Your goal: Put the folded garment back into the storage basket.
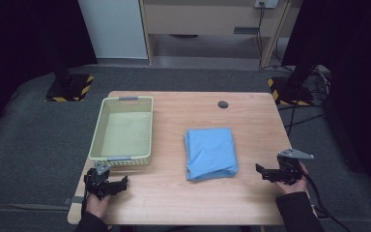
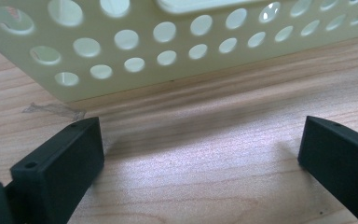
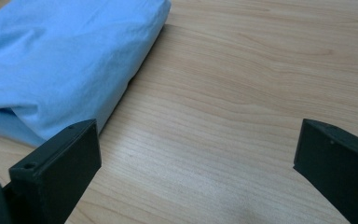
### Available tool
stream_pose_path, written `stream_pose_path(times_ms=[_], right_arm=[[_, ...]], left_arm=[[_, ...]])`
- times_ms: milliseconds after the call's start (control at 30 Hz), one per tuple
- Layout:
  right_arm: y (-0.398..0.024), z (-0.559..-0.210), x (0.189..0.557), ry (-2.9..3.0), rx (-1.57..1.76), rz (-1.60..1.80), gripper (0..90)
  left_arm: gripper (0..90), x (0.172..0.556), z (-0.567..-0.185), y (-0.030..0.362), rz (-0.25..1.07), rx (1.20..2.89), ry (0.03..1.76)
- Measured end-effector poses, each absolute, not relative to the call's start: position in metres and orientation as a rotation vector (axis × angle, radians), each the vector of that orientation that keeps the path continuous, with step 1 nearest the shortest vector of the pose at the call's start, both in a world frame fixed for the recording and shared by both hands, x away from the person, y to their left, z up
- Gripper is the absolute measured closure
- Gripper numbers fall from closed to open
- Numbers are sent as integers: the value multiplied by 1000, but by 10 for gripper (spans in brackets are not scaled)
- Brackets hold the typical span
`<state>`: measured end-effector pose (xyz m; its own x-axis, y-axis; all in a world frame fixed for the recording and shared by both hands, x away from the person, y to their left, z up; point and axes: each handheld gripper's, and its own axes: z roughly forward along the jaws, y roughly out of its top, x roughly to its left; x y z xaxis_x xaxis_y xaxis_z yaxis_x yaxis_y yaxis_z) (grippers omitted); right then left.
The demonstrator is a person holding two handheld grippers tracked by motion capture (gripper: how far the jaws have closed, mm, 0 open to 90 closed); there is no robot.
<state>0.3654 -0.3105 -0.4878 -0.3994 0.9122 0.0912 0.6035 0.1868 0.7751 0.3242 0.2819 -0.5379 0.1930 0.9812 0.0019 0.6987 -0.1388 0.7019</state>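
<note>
Folded blue cloth (image 1: 211, 153) lies just right of the basket (image 1: 97, 135), mid-table. Your right gripper (image 1: 261, 170) sits low, right of the cloth, jaws spread wide, empty. Left gripper (image 1: 124, 181), also agape, rests before the basket. Slide one jaw under the cloth's near edge, catching all layers.

The folded cloth (image 1: 211, 153) is plain light blue. The basket (image 1: 122, 129) is pale yellow-green, its walls dotted with rows of round holes, and its handles are grey. The table (image 1: 251, 121) is light wood with a fine grain. The left gripper (image 1: 118, 186) and right gripper (image 1: 262, 172) are black. The floor (image 1: 29, 140) is dark grey, and a stand's base (image 1: 69, 88) carries yellow-and-black stripes.
</note>
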Motion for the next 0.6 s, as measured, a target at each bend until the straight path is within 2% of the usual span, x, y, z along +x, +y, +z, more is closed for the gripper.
stream_pose_path(times_ms=[600], right_arm=[[-272,-471,393,2101,1414,1162,44]], left_arm=[[0,323,-538,281,650,1896,1579]])
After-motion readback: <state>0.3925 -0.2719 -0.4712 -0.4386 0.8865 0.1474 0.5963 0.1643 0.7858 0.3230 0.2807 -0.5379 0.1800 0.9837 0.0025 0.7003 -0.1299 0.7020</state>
